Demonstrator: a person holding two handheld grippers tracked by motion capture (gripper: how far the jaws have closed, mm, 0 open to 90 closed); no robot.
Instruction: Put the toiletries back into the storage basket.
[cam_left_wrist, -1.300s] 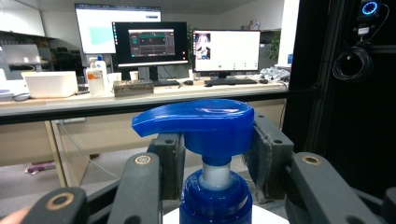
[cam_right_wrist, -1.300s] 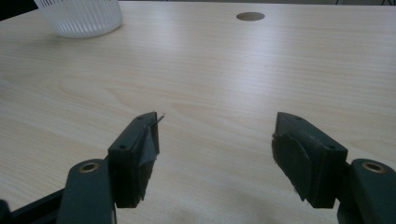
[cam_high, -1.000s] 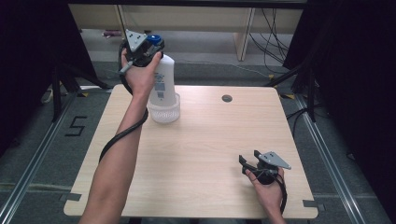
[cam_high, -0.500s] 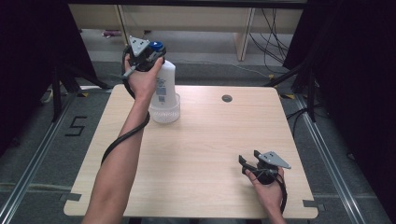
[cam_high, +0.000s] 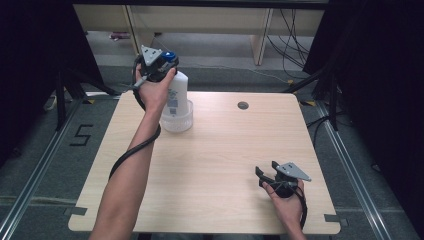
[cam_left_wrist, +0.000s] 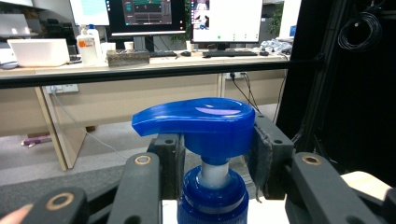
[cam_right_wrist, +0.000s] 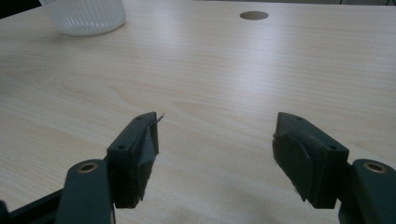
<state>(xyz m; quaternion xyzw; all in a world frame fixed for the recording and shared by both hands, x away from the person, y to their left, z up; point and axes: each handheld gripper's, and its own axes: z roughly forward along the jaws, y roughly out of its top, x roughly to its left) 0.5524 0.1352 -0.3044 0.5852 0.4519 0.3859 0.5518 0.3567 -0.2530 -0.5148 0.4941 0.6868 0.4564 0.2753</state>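
Observation:
A white pump bottle (cam_high: 176, 92) with a blue pump head (cam_left_wrist: 201, 116) stands upright at the table's far left. Its base sits in a clear ribbed cup (cam_high: 176, 121). My left gripper (cam_high: 159, 65) is up at the bottle's top, and its two jaws close on either side of the blue pump just under the spout. Near the front right edge, my right gripper (cam_high: 266, 169) rests low on the wood. Its jaws (cam_right_wrist: 215, 140) stand wide open with only bare wood between them. The ribbed cup (cam_right_wrist: 84, 16) is far off at the top left of the right gripper view.
The light wooden table (cam_high: 220, 150) has a small round hole (cam_high: 243, 105) near its far edge. Beyond the table run a black rail and a desk with monitors (cam_left_wrist: 140, 16). Cables hang on the dark right side.
My left gripper has sunk a little with the pump head in its jaws. The right gripper has stayed where it was.

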